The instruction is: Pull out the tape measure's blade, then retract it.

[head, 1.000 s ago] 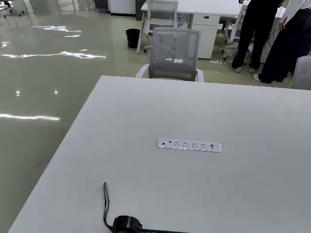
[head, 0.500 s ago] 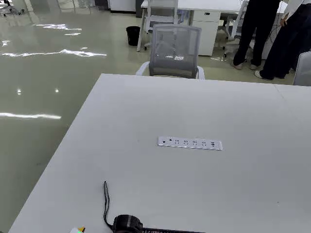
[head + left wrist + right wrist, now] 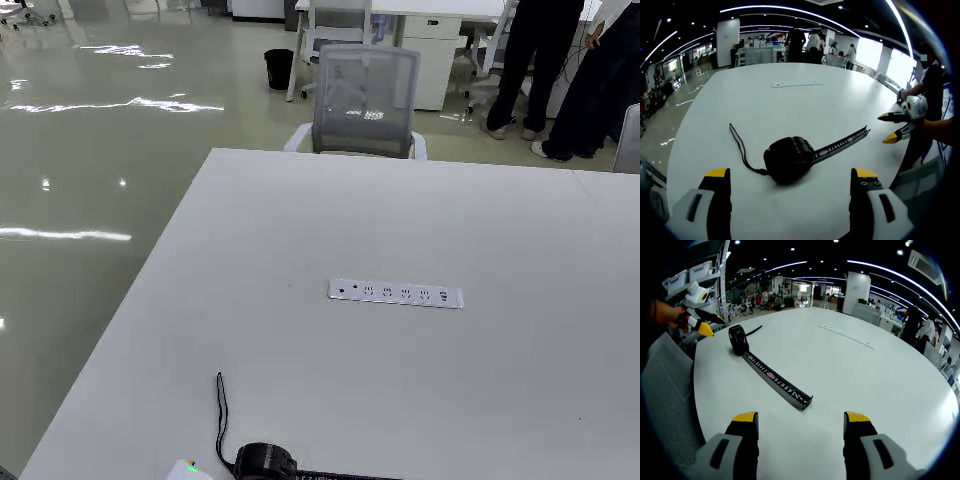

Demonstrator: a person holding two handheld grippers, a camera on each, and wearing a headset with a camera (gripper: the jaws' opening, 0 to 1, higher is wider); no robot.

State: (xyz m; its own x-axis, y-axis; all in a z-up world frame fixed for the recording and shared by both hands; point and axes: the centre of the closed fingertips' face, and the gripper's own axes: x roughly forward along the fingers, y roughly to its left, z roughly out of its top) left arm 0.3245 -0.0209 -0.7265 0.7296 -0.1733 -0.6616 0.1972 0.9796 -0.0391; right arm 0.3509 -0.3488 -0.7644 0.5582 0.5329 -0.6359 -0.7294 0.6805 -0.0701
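So the tape measure (image 3: 789,159) is sitting on the white table (image 3: 400,220), right at the near edge. In the head view it's at the very bottom of the frame, a bit left of centre. It's a black case with the blade (image 3: 842,144) already pulled out and lying flat on the tabletop.

In the left gripper view the case is dead centre. The blade runs off to the right and slightly up, and its hook end points at the right gripper (image 3: 887,128) over by the right edge. The thin black wrist strap (image 3: 740,145) trails the other way, up and to the left of the case.

In the right gripper view it's flipped. The case is in the upper left and the blade's long axis comes diagonally down to the right, with the tip ending just above the gap between that gripper's jaws.

The left gripper (image 3: 791,173) has its jaws spread wide on either side of the case, not touching it and holding nothing. The right gripper is the same, spread and empty, with the blade tip near it but apart.

Further up the table there's a white power strip (image 3: 396,293) lying crosswise. A grey mesh chair (image 3: 364,100) is at the far edge, and there's a black bin (image 3: 279,68) on the floor behind it.
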